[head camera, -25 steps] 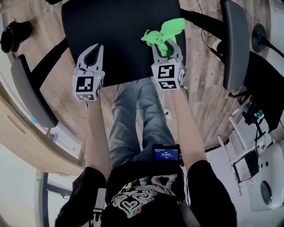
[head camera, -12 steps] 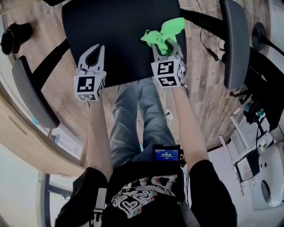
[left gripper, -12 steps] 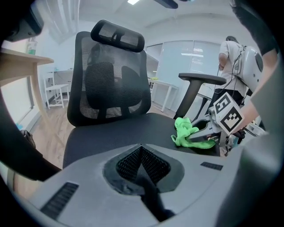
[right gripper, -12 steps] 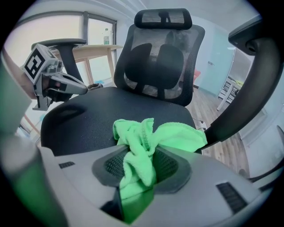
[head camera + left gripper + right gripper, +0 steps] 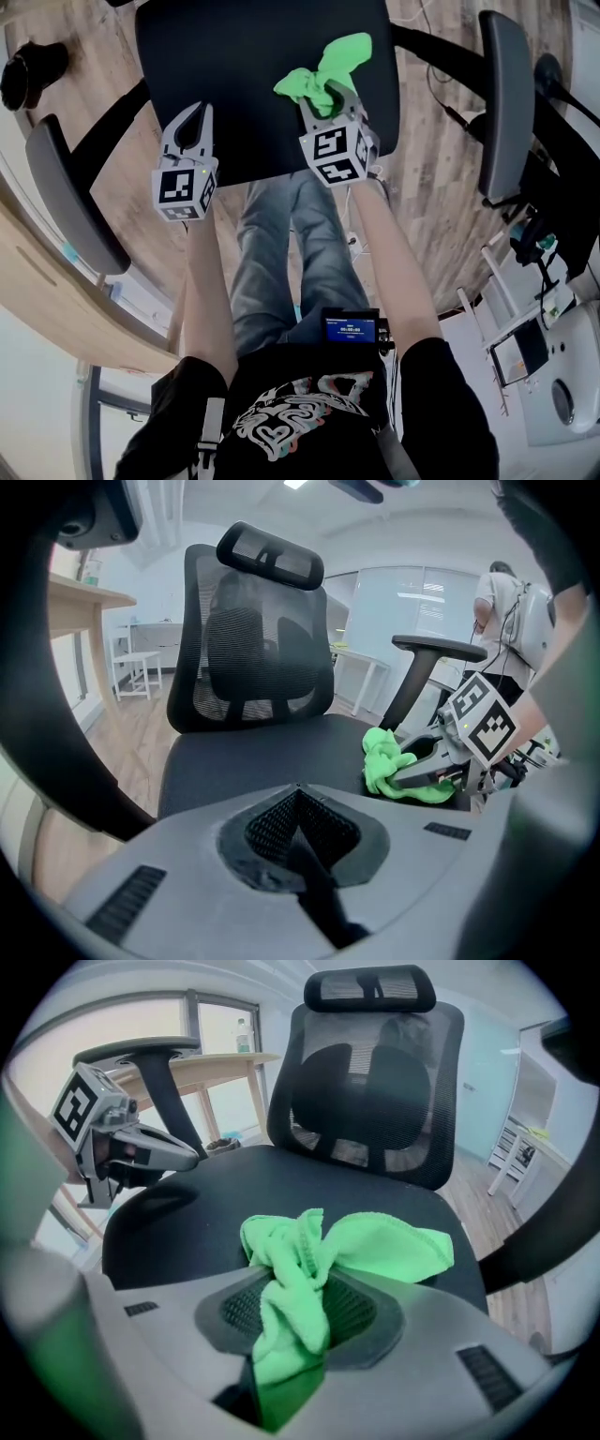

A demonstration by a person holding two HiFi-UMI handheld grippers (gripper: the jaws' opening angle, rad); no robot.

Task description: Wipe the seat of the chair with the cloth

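My right tongs [image 5: 324,101], clamped on the green cloth [image 5: 323,67], have slid left across the seat [image 5: 234,56]; left tongs [image 5: 191,116] stay pressed together.

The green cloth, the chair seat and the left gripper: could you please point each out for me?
green cloth [image 5: 292,1274]: right gripper view, on its bunched middle.
chair seat [image 5: 239,75]: head view, on the bare black middle.
left gripper [image 5: 195,111]: head view, at the tips of its closed fingers.

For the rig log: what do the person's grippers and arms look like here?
Both the left gripper and right gripper are light grey, with tapering jaws lined in black mesh and a white cube of black square markers. The arms are bare below short black sleeves.
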